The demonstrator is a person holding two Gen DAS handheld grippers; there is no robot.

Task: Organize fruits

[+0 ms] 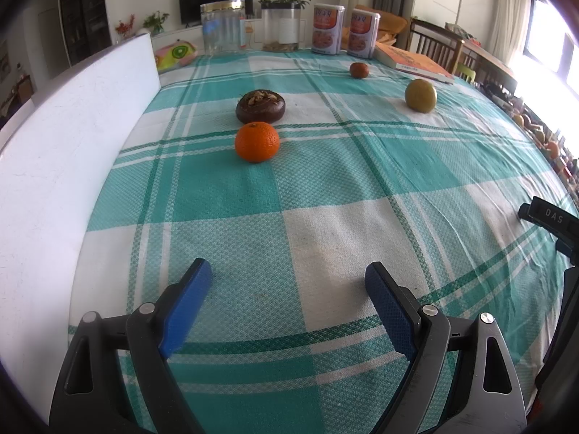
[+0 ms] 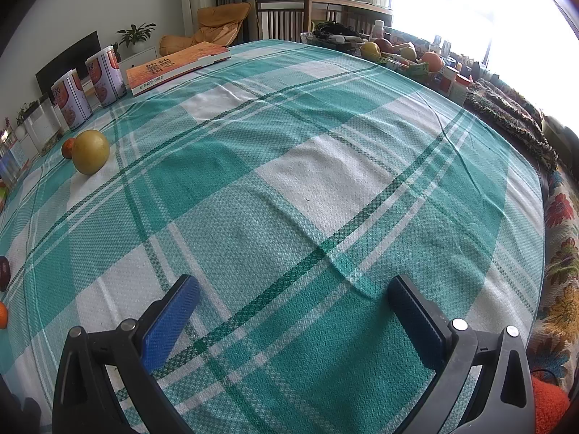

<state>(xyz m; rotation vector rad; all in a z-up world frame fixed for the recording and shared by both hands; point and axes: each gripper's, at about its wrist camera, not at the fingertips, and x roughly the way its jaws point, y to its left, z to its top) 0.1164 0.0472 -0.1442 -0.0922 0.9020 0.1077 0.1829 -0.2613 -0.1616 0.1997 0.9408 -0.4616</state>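
In the left wrist view an orange mandarin (image 1: 257, 141) lies on the checked tablecloth, with a dark brown mangosteen-like fruit (image 1: 260, 106) just behind it. A yellow-green pear (image 1: 420, 95) lies to the far right and a small reddish fruit (image 1: 359, 70) behind it. My left gripper (image 1: 289, 282) is open and empty, well short of the mandarin. My right gripper (image 2: 293, 300) is open and empty over bare cloth. In the right wrist view the pear (image 2: 90, 152) and the reddish fruit (image 2: 67, 147) lie far left. Slivers of the dark fruit (image 2: 3, 271) and the mandarin (image 2: 3, 314) show at the left edge.
A white board (image 1: 72, 137) stands along the table's left side. Two tins (image 1: 327, 29), a clear jar (image 1: 224, 27), a planter (image 1: 282, 25) and a book (image 1: 412, 61) line the far edge. A cluttered basket of fruit (image 2: 405, 54) sits past the table's right edge.
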